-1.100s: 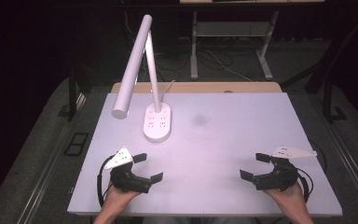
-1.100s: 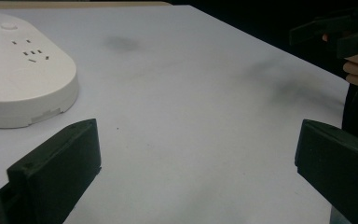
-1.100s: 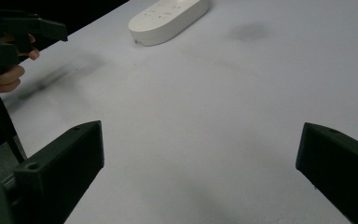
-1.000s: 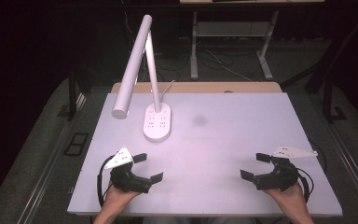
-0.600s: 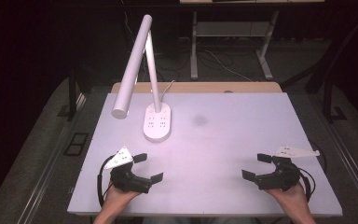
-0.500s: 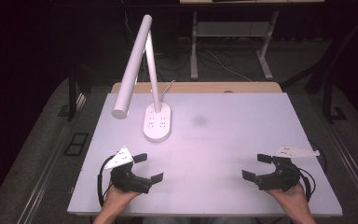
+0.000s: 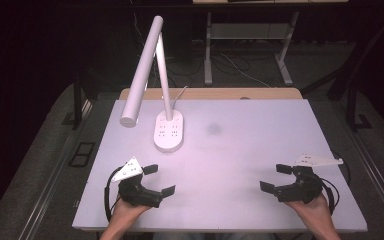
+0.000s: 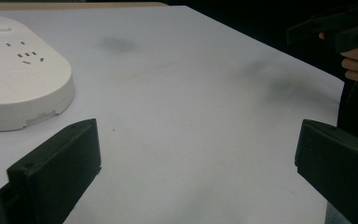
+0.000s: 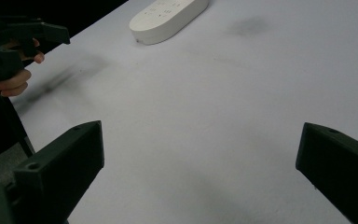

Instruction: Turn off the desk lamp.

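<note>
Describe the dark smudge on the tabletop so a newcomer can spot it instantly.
Start at the white table and find the white desk lamp with sockets in its oval base, at the far left. Just right of that base lies the dark smudge, a faint grey blotch. It is a flat stain, not an object, and the darkest mark on that pale surface.

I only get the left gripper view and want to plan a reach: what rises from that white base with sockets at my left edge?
Observer: A white desk lamp; its post rises from the socket base, and the long tubular head slants down toward the table's left side.
Operator: Is my left gripper holding anything?
Observer: No. The left gripper is open, near the table's front edge.
Operator: And the right one?
Observer: The right gripper is open too, fingers apart over bare tabletop.
</note>
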`<state>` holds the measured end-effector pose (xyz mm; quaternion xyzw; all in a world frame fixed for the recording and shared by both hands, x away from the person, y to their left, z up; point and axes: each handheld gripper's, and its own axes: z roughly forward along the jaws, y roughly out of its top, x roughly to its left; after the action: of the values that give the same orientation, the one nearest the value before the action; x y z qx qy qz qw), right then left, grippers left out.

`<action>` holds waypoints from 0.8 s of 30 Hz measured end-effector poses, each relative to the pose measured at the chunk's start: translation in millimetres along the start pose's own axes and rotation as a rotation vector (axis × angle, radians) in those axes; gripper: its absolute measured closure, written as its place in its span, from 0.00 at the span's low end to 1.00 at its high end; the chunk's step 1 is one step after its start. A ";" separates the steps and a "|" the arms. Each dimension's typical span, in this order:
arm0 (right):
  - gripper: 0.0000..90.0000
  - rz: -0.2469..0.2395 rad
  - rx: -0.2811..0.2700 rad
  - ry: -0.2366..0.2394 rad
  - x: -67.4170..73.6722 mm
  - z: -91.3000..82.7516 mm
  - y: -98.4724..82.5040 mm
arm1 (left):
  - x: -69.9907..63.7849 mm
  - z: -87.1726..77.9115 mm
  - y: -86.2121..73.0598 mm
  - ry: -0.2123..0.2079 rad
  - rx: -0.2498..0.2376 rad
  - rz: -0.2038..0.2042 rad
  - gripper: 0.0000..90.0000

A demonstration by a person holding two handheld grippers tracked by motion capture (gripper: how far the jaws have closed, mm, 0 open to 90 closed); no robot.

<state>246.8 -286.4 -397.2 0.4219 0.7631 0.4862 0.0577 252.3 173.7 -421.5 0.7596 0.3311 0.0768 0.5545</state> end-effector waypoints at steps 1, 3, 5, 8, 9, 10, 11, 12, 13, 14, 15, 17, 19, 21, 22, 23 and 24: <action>0.01 0.010 0.003 0.000 0.7 0.2 0.3 | -0.2 0.1 -0.1 0.000 0.000 -0.001 0.00; 0.01 0.004 0.007 0.004 0.2 1.4 1.2 | -0.9 -0.5 0.0 0.002 -0.001 0.001 0.00; 0.01 0.003 0.020 0.001 0.6 2.4 2.3 | -1.7 -1.4 0.1 0.001 -0.007 -0.001 0.00; 0.01 -0.002 0.025 -0.003 1.0 3.3 5.3 | -1.6 -1.6 -0.2 0.001 -0.006 -0.001 0.00; 0.01 0.000 0.024 -0.002 1.7 3.7 6.6 | -1.4 -1.4 -0.4 0.003 -0.006 -0.002 0.00; 0.01 -0.004 0.027 0.002 2.0 4.0 8.2 | -1.1 -1.3 -0.4 0.004 -0.005 -0.002 0.00; 0.01 -0.004 0.027 0.002 2.0 4.0 8.2 | -0.8 -1.2 -0.4 0.003 -0.006 -0.003 0.00; 0.01 -0.008 0.037 0.007 3.3 4.7 11.8 | -0.4 -1.4 -0.4 0.002 -0.005 -0.004 0.00; 0.01 -0.018 0.037 0.005 3.8 5.3 13.6 | -0.3 -1.5 -0.5 0.005 -0.005 -0.006 0.00; 0.01 -0.019 0.040 0.006 4.5 5.7 15.6 | 0.0 -1.6 -0.5 0.006 -0.006 -0.007 0.00; 0.01 -0.019 0.040 0.006 4.5 5.7 15.6 | 0.3 -1.7 -0.7 0.006 -0.006 -0.008 0.00; 0.01 -0.024 0.045 0.013 5.2 7.4 21.4 | 0.6 -1.6 -0.7 0.008 -0.004 -0.008 0.00; 0.01 -0.030 0.043 0.015 5.2 8.1 23.4 | 0.6 -0.9 -0.8 0.006 -0.004 -0.007 0.00; 0.01 -0.031 0.040 0.028 7.2 10.2 29.2 | 0.9 -0.3 -0.9 0.005 -0.003 -0.007 0.00; 0.01 -0.034 0.039 0.032 7.7 11.1 31.1 | 1.0 0.0 -1.0 0.004 -0.002 -0.007 0.00; 0.01 -0.034 0.039 0.032 7.7 11.1 31.1 | 0.9 0.1 -1.0 0.004 0.000 -0.007 0.00; 0.01 -0.039 0.041 0.035 8.9 13.1 34.4 | 0.9 0.2 -1.0 0.004 0.000 -0.005 0.00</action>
<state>267.9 -265.2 -374.0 0.3996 0.7819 0.4764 0.0451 252.6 174.2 -422.7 0.7588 0.3339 0.0769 0.5540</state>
